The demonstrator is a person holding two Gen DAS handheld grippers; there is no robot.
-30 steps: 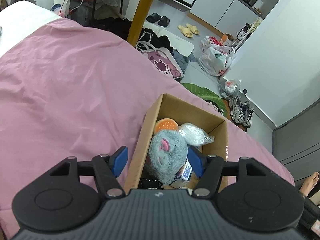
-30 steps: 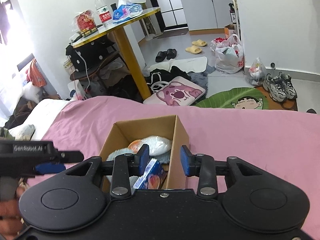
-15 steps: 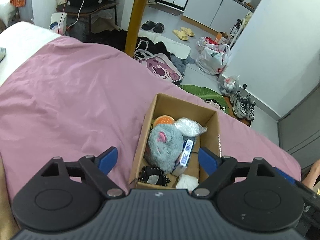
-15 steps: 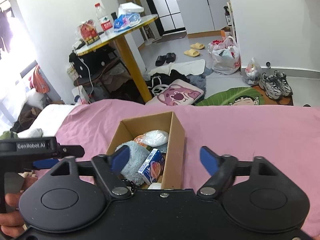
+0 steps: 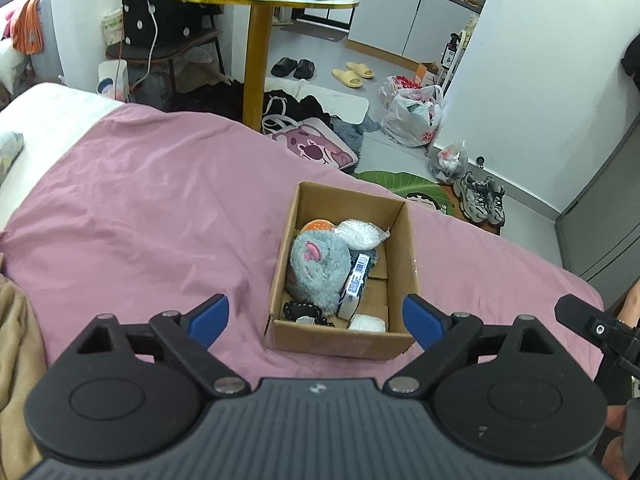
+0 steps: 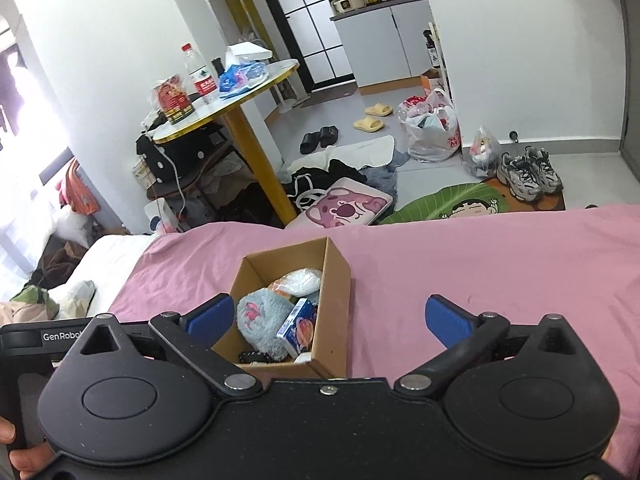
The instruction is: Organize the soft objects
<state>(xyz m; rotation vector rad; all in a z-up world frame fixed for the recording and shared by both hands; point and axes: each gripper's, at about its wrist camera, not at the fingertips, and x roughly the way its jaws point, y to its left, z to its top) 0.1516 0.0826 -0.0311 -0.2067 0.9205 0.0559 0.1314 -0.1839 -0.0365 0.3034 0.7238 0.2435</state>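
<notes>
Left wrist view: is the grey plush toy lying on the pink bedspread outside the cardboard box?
No, the grey plush toy sits inside the cardboard box, against its left wall, beside a small carton.

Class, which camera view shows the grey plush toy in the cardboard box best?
The left wrist view: it looks down into the cardboard box, showing the whole grey plush toy with its pink ear. The right wrist view shows it lower, partly hidden behind a finger of the hand-held gripper.

Both tongs held wide open, nothing gripped.

The left tongs (image 5: 316, 318) are held level with the blue pads (image 5: 210, 317) spread far apart. The right tongs (image 6: 328, 320) are likewise spread, their blue pads (image 6: 448, 320) well separated. Part of a hand (image 6: 24, 460) is seen at the lower left edge of the right wrist view.
</notes>
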